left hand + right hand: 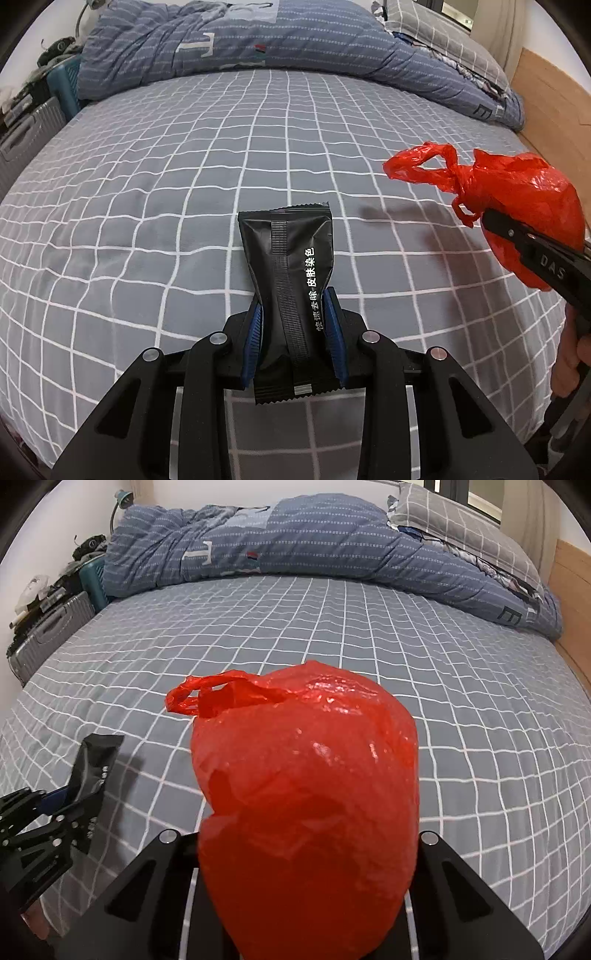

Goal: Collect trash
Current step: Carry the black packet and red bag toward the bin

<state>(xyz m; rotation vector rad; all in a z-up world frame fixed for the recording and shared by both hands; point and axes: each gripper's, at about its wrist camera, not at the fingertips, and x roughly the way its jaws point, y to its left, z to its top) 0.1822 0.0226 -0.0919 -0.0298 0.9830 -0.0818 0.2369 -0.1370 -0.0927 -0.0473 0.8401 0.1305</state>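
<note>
From the left wrist view, the left tool (293, 325) is drawn narrow, its blue pads (255, 339) pinching a black sachet (288, 266) that sticks up above the bed (147, 184). At the right edge the right tool (532, 251) clamps a knotted red bag (517, 206), lifted clear of the sheet. From the right wrist view, the bag fills the middle, hiding the fingertips; the sachet and left tool sit low at the left.
</note>
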